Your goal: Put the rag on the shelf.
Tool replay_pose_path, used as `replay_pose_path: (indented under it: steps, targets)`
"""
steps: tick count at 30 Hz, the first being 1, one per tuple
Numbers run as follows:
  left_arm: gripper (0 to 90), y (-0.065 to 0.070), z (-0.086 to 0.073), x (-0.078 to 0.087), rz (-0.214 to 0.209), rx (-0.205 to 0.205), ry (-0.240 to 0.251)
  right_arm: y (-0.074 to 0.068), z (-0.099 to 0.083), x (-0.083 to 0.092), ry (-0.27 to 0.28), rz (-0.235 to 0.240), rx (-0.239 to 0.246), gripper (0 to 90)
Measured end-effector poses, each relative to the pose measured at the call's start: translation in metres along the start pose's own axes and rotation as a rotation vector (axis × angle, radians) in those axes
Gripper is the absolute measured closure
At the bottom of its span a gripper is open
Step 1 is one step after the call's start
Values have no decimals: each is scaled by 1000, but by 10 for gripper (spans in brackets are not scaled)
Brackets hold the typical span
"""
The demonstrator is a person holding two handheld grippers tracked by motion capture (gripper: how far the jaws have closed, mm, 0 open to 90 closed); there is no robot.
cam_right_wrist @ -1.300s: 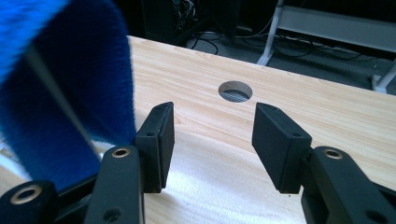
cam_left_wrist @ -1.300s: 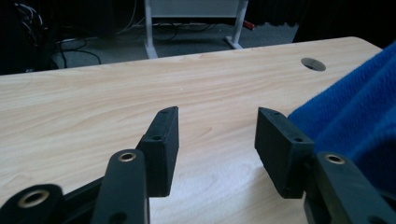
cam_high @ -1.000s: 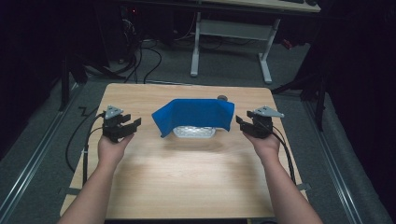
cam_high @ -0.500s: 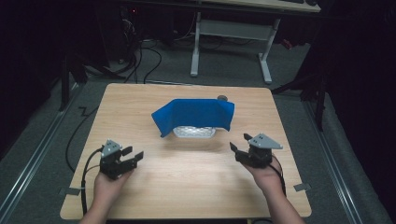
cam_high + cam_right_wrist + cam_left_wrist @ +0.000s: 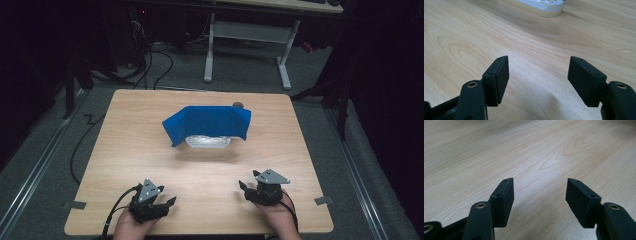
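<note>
We rest both grippers near the table's [image 5: 120, 125] front edge, well apart from the blue cloth [image 5: 207, 122], which stands folded over the white tray [image 5: 208, 142] at the table's middle. The left gripper [image 5: 167, 204] and right gripper [image 5: 243, 189] both have their jaws spread with nothing between them; the jaws have just been opening. To finish this retreat well, we should set the hands down evenly and keep the cables off the cloth. A second ago our grippers flanked the cloth at either end; now they sit pulled back toward us, while cloth and tray keep their place.
</note>
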State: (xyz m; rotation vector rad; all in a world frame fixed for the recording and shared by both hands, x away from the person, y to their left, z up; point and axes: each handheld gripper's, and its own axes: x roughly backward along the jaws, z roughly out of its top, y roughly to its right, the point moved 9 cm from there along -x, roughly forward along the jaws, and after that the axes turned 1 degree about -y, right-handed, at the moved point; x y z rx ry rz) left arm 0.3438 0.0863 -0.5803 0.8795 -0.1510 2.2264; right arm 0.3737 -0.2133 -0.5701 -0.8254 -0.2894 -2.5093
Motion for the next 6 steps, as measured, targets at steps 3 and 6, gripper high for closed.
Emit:
replay_pose_path:
  steps: [3,6]
  targets:
    - [403,-7,0,3,-1,34,7,0,5,0,26,0,6,328]
    - [394,-15,-1,4,18,54,11,2,3,0,28,6,-6,320]
